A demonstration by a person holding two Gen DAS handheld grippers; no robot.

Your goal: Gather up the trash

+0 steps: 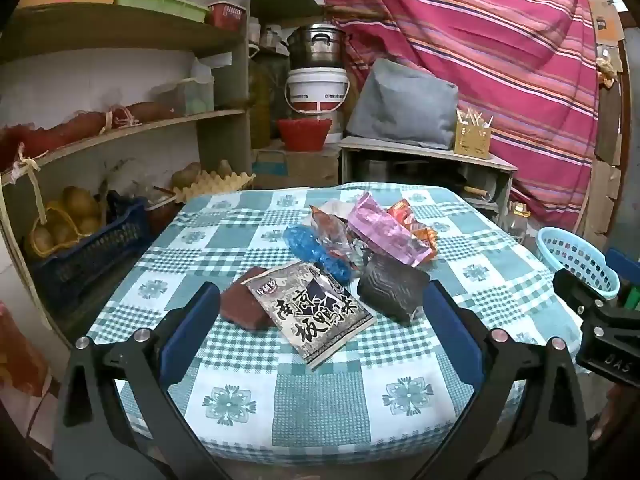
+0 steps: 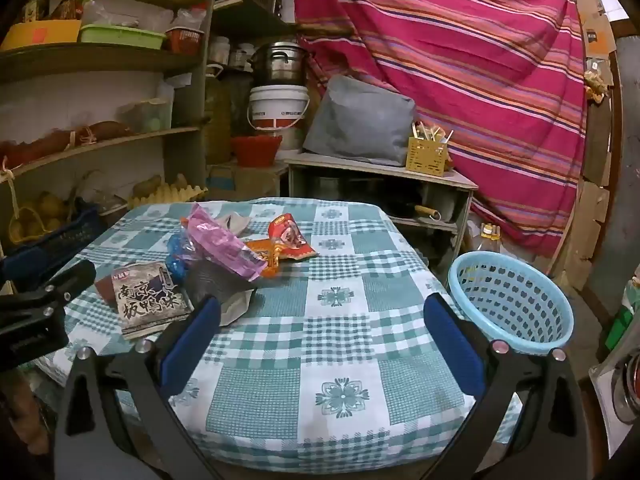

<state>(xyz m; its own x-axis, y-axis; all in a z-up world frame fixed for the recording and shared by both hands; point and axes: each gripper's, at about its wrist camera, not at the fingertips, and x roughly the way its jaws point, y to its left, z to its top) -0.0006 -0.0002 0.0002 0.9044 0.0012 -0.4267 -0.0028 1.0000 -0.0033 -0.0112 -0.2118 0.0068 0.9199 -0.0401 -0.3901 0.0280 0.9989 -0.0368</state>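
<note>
On the left of the counter (image 1: pixel 328 408), covered in a green check cloth, the left gripper (image 1: pixel 320 308) stands wide with nothing between its blue pads, pointing slightly down at the trash. Just ahead of it lie a brown packet (image 1: pixel 240 308) and, overlapping its right edge, a grey printed packet (image 1: pixel 316 316) whose long axis runs away from the gripper and a little to the left. Right of that sits a black crinkled wrapper (image 1: pixel 392 292). Behind these, further across the counter, are a blue wrapper (image 1: pixel 312 252), a pink wrapper (image 1: pixel 384 232) and orange-red wrappers (image 2: pixel 286 242), heaped and touching.

The right gripper (image 2: pixel 322 316) is also wide and empty, over bare cloth; the pile lies ahead and to its left, the black wrapper just beside its left pad. The blue basket (image 2: pixel 508 304) stands off the counter's right edge, near this gripper.

The left gripper is squarely on the grey packet and looks nearer for a first pick; the right is nearer the basket.
</note>
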